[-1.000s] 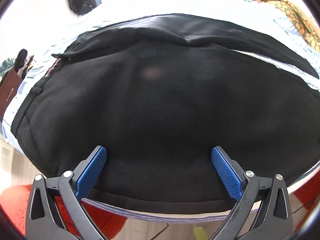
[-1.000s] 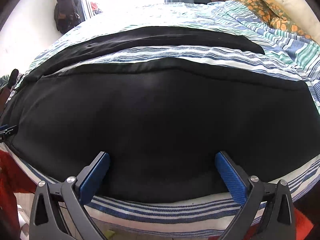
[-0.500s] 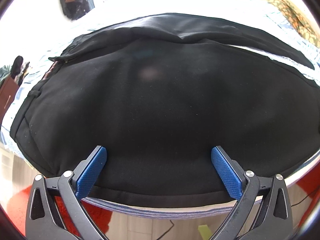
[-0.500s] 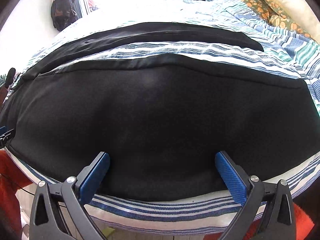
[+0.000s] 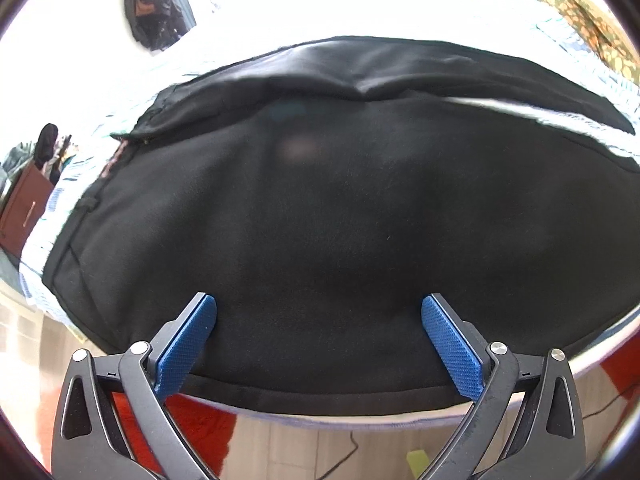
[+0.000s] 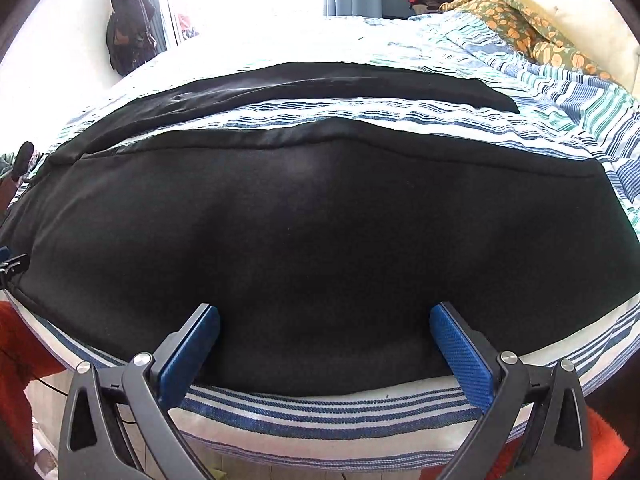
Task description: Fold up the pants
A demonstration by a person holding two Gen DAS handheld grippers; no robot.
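Note:
Black pants [image 5: 340,208] lie spread flat on a striped bed, near its front edge; they also fill the right wrist view [image 6: 320,232]. The waistband end is at the left in the left wrist view. One leg lies near me and the other leg [image 6: 340,84] lies farther back, with a strip of bedsheet between them. My left gripper [image 5: 318,322] is open and empty, its blue pads just over the near edge of the pants. My right gripper [image 6: 324,328] is open and empty over the near edge of the near leg.
The bed has a blue, white and green striped sheet [image 6: 328,412]. An orange-patterned blanket [image 6: 532,36] lies at the far right. A dark bag [image 6: 128,24] hangs on the wall at the back left. Red cloth [image 5: 200,420] lies on the wooden floor below the bed edge.
Both grippers have crept slightly forward over the pants' near edge. The views shifted a little. Both stayed open.

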